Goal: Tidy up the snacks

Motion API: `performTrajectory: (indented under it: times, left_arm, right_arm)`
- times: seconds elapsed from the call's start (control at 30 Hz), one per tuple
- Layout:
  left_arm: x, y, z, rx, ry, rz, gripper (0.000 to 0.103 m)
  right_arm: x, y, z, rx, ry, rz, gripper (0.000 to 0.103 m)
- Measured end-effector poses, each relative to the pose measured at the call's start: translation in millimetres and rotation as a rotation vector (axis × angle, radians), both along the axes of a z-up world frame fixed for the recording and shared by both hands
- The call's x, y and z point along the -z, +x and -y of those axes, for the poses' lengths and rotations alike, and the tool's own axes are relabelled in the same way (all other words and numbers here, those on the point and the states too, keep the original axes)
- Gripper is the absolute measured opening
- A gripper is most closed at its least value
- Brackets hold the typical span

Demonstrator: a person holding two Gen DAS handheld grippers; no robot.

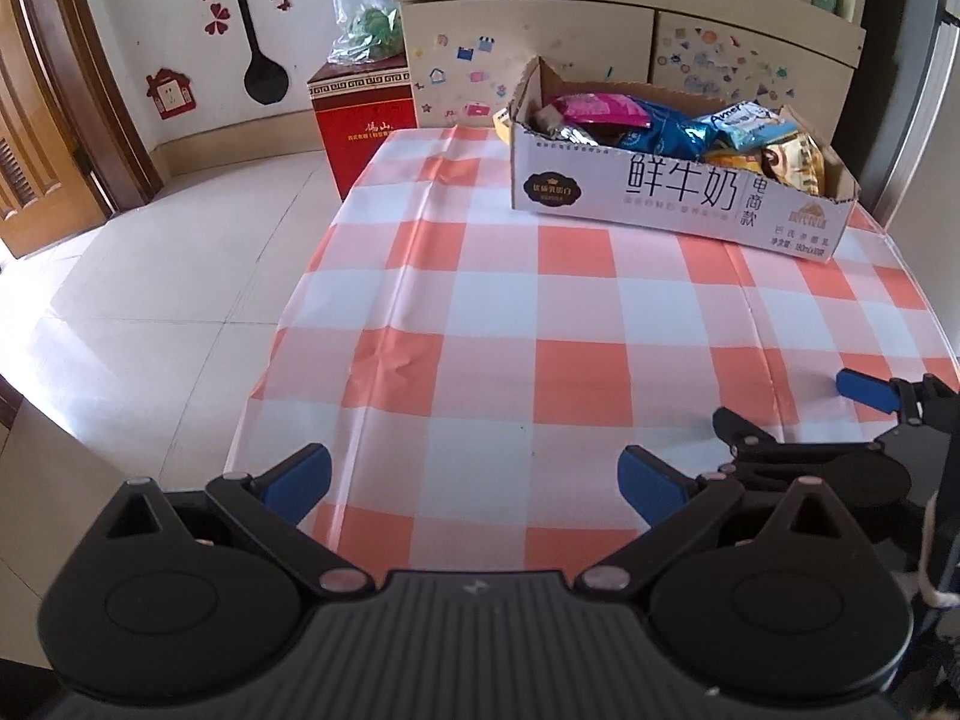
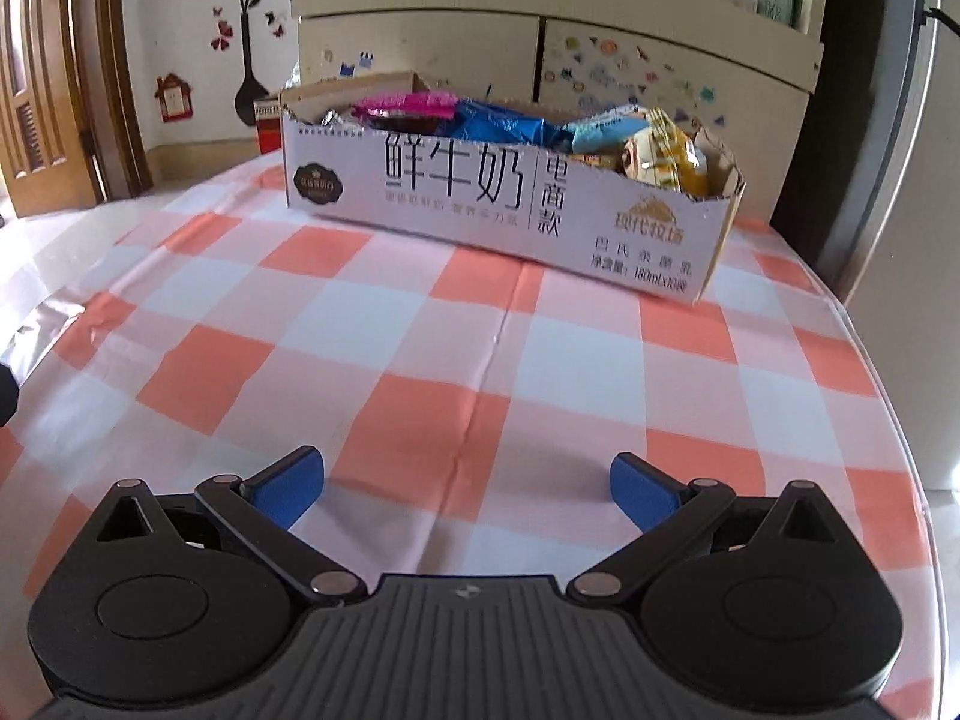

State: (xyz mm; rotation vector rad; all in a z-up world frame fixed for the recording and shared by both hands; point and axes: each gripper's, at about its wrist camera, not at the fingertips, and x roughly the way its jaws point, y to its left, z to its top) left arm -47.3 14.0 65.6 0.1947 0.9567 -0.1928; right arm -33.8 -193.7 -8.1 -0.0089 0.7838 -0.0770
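Left gripper [image 1: 474,483]: black linkage with blue pads, bottom of the left wrist view; jaws spread wide, nothing between them, over the orange-and-white checked tablecloth [image 1: 576,360].
Right gripper [image 2: 467,486]: same build, bottom centre of the right wrist view; jaws spread wide, holding nothing. It also shows at the lower right edge of the left wrist view.
Snack box: white cut-down cardboard milk carton with black Chinese lettering [image 2: 480,204], upper centre, standing on the tablecloth, well apart from both grippers.
Snacks: pink, blue, pale blue and yellow foil packets [image 2: 510,123] piled inside the carton.
Background: red rectangular box [image 1: 365,126] on the floor, upper left of centre, with a clear plastic bag of greens [image 1: 363,12] on top.
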Motion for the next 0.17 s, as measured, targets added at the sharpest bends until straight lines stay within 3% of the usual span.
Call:
performTrajectory:
  times: [0.17]
  left_arm:
    - [1.8,0.4,0.4,0.001,0.003,-0.005,0.101]
  right_arm:
    - [6.9,3.7,1.2,0.001,-0.01,0.077,0.103]
